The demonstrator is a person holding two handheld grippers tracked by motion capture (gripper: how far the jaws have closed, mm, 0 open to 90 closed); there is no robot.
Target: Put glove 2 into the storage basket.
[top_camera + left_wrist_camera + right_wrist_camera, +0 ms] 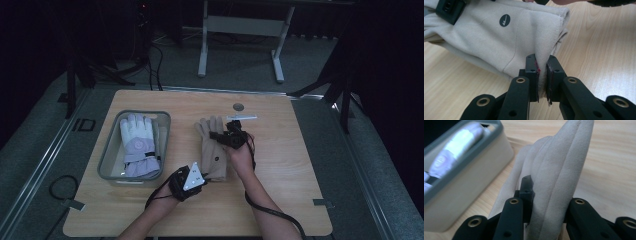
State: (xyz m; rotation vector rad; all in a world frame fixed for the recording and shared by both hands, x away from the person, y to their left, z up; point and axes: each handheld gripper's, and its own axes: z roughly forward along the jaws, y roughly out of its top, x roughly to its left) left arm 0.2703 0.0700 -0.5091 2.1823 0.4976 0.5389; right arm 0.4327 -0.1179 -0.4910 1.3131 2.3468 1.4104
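Beige glove (213,147) lies flat on the wooden table (290,165), near the middle, fingers pointing away from me, cuff toward me. A small round dark logo sits on its back (504,20).

My left gripper (189,181) is at the cuff end. In the left gripper view its two black jaws are pinched tight on the cuff's edge (543,75), fabric squeezed between the pads, the hem standing up from the table there.

My right gripper (231,136) is at the glove's finger end. In the right gripper view the jaws are clamped around the beige fingers (554,182), which bulge up between them; the left jaw tip presses into the fabric, the right one is hidden behind it.

To the left of the glove, near but apart: a grey bin (109,150) holding a white and lavender glove (138,145), cuff toward me.

Farther back on the table: a small round dark disc (238,106) and a thin pale tool (242,118) just beyond the right gripper.
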